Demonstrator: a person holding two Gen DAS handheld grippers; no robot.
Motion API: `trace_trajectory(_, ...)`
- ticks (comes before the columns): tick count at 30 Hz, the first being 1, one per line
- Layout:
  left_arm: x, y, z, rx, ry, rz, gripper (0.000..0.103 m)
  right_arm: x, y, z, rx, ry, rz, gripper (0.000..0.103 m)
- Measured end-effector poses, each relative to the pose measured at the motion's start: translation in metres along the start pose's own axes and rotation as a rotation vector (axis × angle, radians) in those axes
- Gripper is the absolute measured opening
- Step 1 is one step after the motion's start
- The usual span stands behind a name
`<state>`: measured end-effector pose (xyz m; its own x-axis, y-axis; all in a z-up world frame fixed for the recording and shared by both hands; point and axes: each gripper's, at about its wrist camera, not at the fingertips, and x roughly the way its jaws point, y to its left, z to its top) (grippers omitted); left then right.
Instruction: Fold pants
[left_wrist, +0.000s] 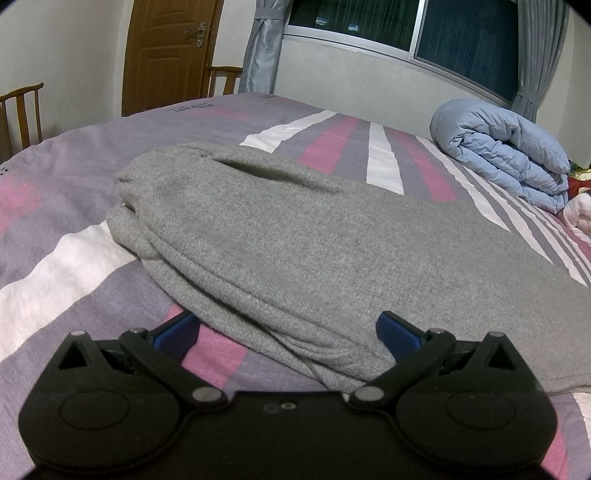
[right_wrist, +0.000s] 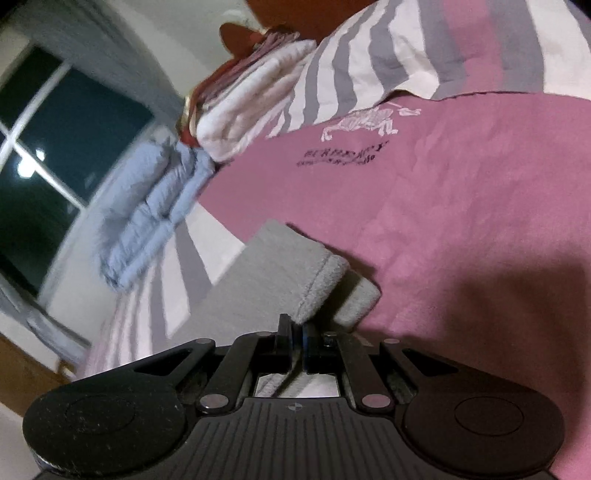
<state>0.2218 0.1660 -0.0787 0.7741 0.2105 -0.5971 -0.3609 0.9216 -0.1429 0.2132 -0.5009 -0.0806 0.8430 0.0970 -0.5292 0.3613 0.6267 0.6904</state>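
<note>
Pants (left_wrist: 295, 251), grey, partly folded on striped bed (left_wrist: 55, 280). Left gripper (left_wrist: 288, 332) spread wide over the near fold, gripping nothing. Right gripper (right_wrist: 298, 334) clamped on a cuff (right_wrist: 317, 288).

A bed (left_wrist: 92, 155) covered by a sheet striped in purple, pink and white fills the room's middle, with pale plain walls (left_wrist: 74, 44) behind it. Beyond the bed's far edge stand a brown wooden door (left_wrist: 170, 48) and two wooden chairs (left_wrist: 22, 110), and to the door's right a wide dark window (left_wrist: 461, 33) hung with grey curtains (left_wrist: 262, 44). On the bed below the window lies a rolled light-blue quilt (left_wrist: 502, 147), beside what may be folded white and red bedding (right_wrist: 251, 96), blurred in the right wrist view
</note>
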Motion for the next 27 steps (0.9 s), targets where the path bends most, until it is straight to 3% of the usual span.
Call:
trace_trajectory(3,0.0,0.0,0.0,0.0,-0.001,0.0,0.097,0.001,-0.011,0.005,0.093,-0.004,0.044,0.009)
trace_trajectory(5,0.0,0.001,0.0,-0.001,-0.001,-0.002,0.097,-0.021,-0.017,0.004,0.128,-0.093,0.064,0.04)
trace_trajectory(7,0.0,0.001,0.0,0.0,-0.001,-0.001,0.097,-0.038,-0.028,0.002,0.159,-0.148,0.059,0.057)
trace_trajectory(14,0.0,0.001,0.0,0.001,-0.002,0.0,0.097,-0.033,-0.045,-0.004,0.215,-0.093,0.126,0.057)
trace_trajectory(18,0.001,0.001,0.0,0.002,-0.002,0.0,0.097,-0.01,-0.03,0.004,0.189,-0.018,0.096,0.055)
trace_trajectory(19,0.0,0.001,0.0,0.002,-0.002,0.0,0.097,-0.003,-0.024,0.007,0.157,0.013,0.058,0.028)
trace_trajectory(20,0.0,0.001,0.0,0.002,-0.002,0.0,0.097,0.006,-0.019,0.01,0.127,0.054,0.009,0.016)
trace_trajectory(22,0.0,0.001,0.0,0.002,-0.003,-0.001,0.097,0.016,-0.01,0.018,0.067,0.076,-0.008,0.014)
trace_trajectory(27,0.0,0.002,0.0,0.0,-0.005,-0.004,0.097,-0.012,0.019,0.032,-0.2,-0.049,0.067,0.014)
